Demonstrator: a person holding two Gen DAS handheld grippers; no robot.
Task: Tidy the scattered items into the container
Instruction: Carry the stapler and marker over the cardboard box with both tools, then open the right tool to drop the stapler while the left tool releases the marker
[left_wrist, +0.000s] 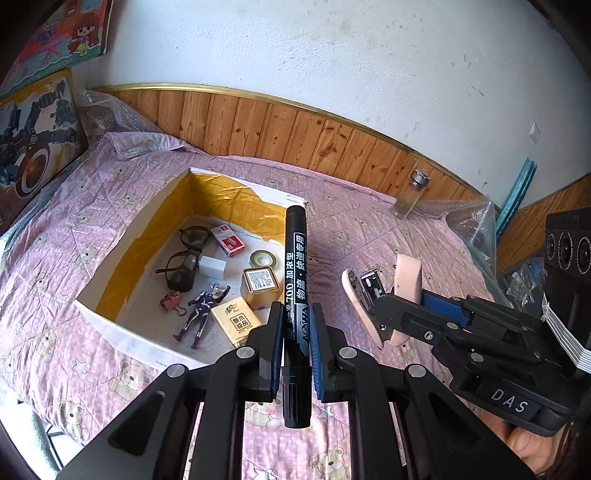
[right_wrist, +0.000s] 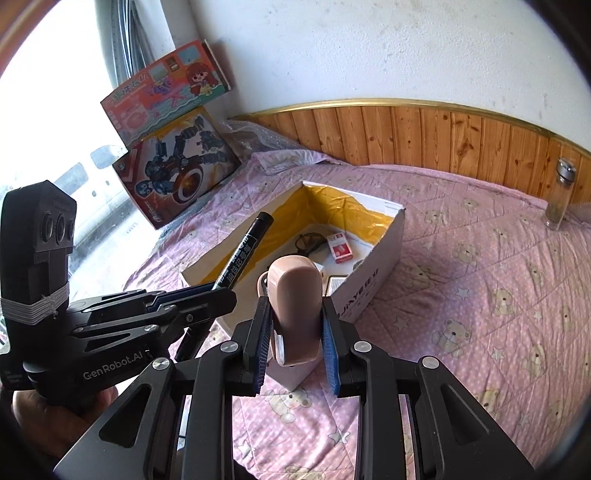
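Holding a black marker (left_wrist: 295, 295) upright between its blue pads, our left gripper (left_wrist: 295, 325) hangs just beside the white box (left_wrist: 122, 236), at the box's near right corner, with the marker's far end above the box's right rim. Our right gripper (right_wrist: 295, 332) is clamped on a pink stapler (right_wrist: 295, 295), which sits between the fingers and points toward the box, just short of its near wall. Inside the box lie glasses (left_wrist: 184, 254), a red packet (left_wrist: 231, 242), a tape roll (left_wrist: 261, 258) and a toy figure (left_wrist: 203, 310). The box rests on the pink bed quilt (left_wrist: 369, 240).
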